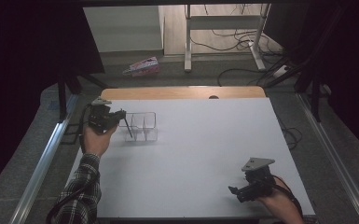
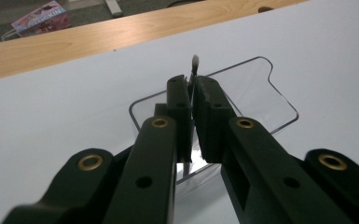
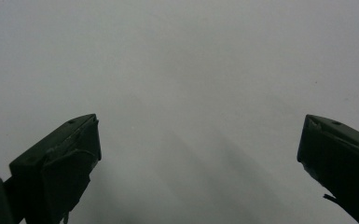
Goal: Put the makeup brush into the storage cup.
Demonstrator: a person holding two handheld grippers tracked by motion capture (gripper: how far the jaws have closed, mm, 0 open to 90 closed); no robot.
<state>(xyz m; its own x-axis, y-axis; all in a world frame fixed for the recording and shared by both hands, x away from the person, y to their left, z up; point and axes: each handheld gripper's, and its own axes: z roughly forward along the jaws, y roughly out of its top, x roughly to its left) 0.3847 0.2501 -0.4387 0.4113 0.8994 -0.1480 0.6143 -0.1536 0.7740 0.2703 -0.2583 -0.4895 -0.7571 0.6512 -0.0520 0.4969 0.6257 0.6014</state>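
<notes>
While the left claw (image 2: 193, 100) pinches a thin dark stick-like utensil (image 2: 195, 63), its jaws pressed together on the shaft, the tip of that utensil pokes out just ahead of the pads and hangs over a clear plastic organizer tray (image 2: 279, 100). From the high view, the left claw (image 1: 121, 114) sits at the tray's (image 1: 151, 114) near-left corner with the utensil (image 1: 128, 127) slanting down into the closest compartment, so the placing looks well under way: the thing is picked up and carried to the tray, and what seems left is lowering it the last bit, letting go and pulling the claw clear. Whether the lower end already touches the tray floor I cannot tell.

The right claw (image 1: 235, 192) rests well apart from the tray, low over the bare white desk (image 1: 205, 149), and its jaws stand spread with nothing between them in the right gripper view (image 3: 198, 149).

Directly under and ahead of the left claw, the tray's clear walls and divider are the only real obstacle; a jaw could catch the rim on withdrawal. Beyond the claw, past the desk's wooden far edge (image 2: 98, 37), a colourful box (image 2: 39, 18) lies on the floor, out of the way.
</notes>
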